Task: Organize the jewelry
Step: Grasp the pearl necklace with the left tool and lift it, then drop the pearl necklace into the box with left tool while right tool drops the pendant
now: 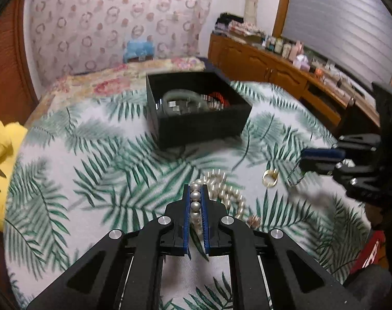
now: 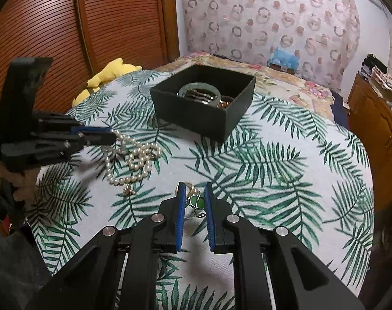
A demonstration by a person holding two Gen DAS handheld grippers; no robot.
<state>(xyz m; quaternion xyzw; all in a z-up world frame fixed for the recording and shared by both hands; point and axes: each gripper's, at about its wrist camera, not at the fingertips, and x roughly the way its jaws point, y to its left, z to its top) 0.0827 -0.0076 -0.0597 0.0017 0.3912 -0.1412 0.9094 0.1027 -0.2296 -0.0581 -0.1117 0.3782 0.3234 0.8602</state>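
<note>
1. My left gripper (image 1: pixel 196 190) has its blue pads closed on a pearl necklace (image 2: pixel 133 155); a few pearls sit in a row between the pads in the left wrist view.
2. The rest of that necklace lies in a loose heap on the palm-leaf cloth (image 2: pixel 286 180), just right of the left gripper's tips; from the right wrist view the strand runs from the tips down to the heap.
3. My right gripper (image 2: pixel 194 193) is partly open, its blue pads apart on either side of a green pendant (image 2: pixel 196 201). I cannot tell whether the pads touch it.
4. A gold ring (image 1: pixel 270 177) lies on the cloth close to the pendant, just beyond the right gripper's tips.
5. A thin chain (image 1: pixel 295 178) hangs or trails below the right gripper in the left wrist view.
6. The black box (image 2: pixel 196 113) stands open at the far side of the cloth, well apart from both grippers.
7. Inside the box I see a pale green bangle (image 2: pixel 198 89) and other pieces too blurred to name.
8. A yellow soft toy (image 2: pixel 105 77) lies at the far left edge of the cloth.
</note>
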